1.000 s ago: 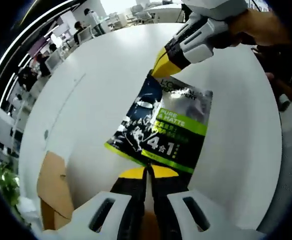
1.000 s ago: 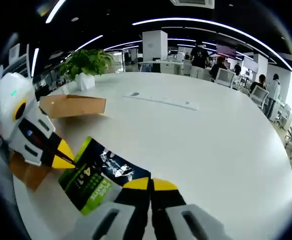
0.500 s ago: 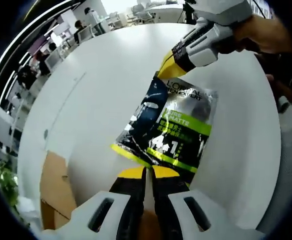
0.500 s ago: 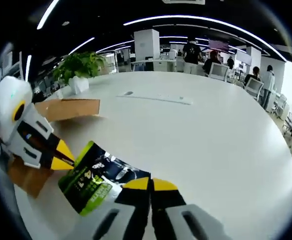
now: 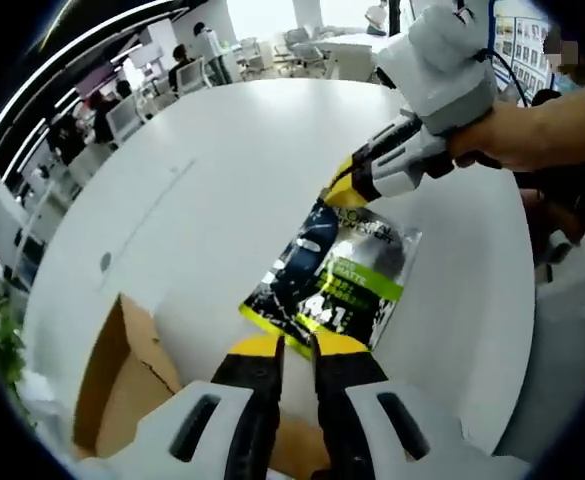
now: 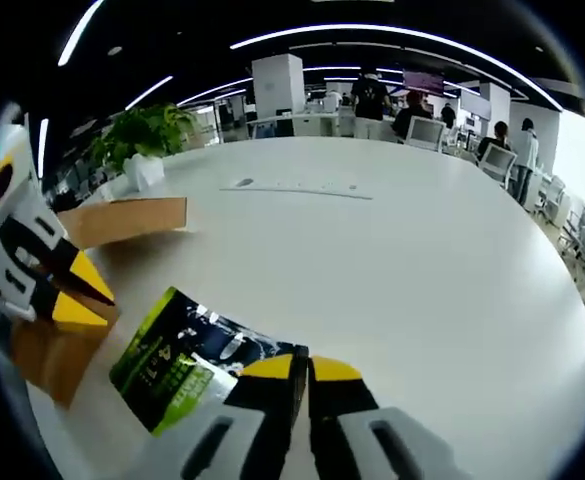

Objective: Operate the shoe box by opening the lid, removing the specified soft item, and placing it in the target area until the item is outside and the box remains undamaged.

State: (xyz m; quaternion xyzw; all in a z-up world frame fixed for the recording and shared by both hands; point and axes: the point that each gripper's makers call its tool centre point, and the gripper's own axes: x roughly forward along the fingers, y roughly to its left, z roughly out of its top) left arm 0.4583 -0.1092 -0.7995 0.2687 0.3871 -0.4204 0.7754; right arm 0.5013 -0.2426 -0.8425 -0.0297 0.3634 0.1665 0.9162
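A black and green soft packet lies on the white table. My right gripper comes in from the upper right and is shut on the packet's far edge. My left gripper stands open just short of the near edge, with nothing between its tips. In the right gripper view the packet runs left from under my right gripper. There my left gripper shows its yellow tips spread, a little apart from the packet. The open cardboard shoe box sits at the lower left.
The box's flap stands up beyond the left gripper. A potted plant and a flat strip sit farther back on the table. A hand holds the right gripper. People sit at desks beyond.
My left gripper has let go of the packet's near edge, opened and drawn back slightly. My right gripper still holds the far edge.
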